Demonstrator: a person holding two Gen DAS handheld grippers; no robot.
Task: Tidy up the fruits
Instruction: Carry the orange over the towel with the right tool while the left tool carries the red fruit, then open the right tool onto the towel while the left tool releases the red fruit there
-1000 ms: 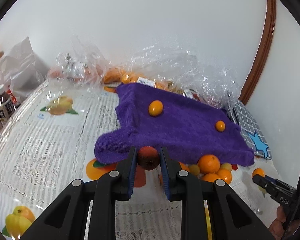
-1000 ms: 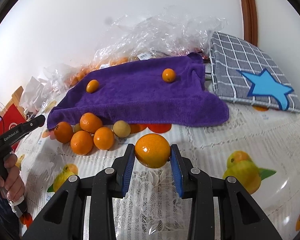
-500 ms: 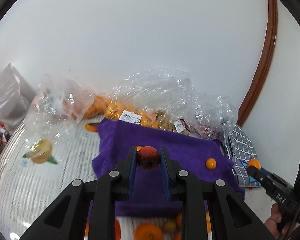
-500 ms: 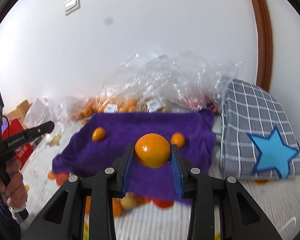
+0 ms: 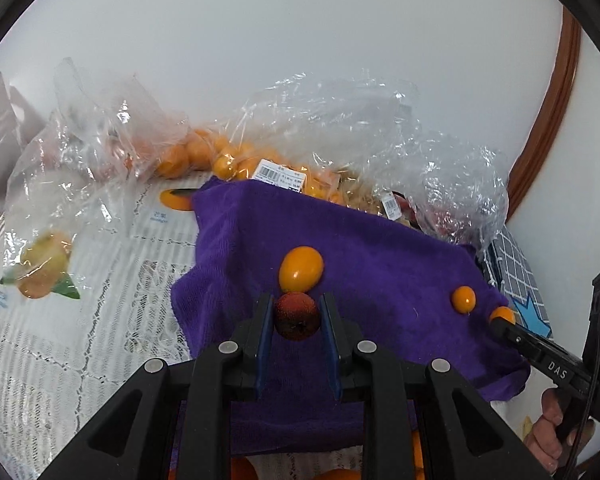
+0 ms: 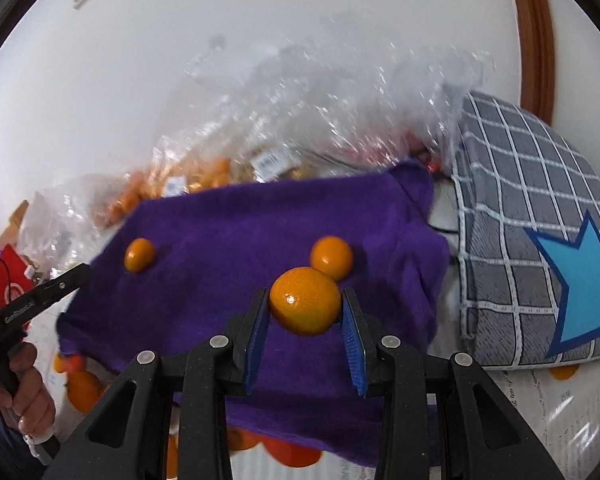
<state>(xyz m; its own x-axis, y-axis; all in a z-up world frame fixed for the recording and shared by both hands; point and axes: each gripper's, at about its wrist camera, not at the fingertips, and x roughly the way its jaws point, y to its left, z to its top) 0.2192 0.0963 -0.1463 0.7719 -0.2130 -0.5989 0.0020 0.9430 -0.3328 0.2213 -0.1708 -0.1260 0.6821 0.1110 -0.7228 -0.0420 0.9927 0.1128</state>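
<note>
above purple towel (image 5: 380, 280) | left gripper (image 5: 297, 317) clamped on dark red fruit (image 5: 297, 316), beside kumquat (image 5: 301, 269) | right gripper (image 6: 305, 312) clamped on orange (image 6: 305, 306), near second kumquat (image 6: 331, 258) | purpose: likely sorting fruit by kind onto towel

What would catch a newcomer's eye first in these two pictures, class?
The purple towel spread across the middle of the table, with two small orange fruits lying on it. Just in front, the right tool grips a glossy orange and the left tool a dark red fruit, both over the towel. Crinkled plastic bags of fruit are heaped behind.
</note>
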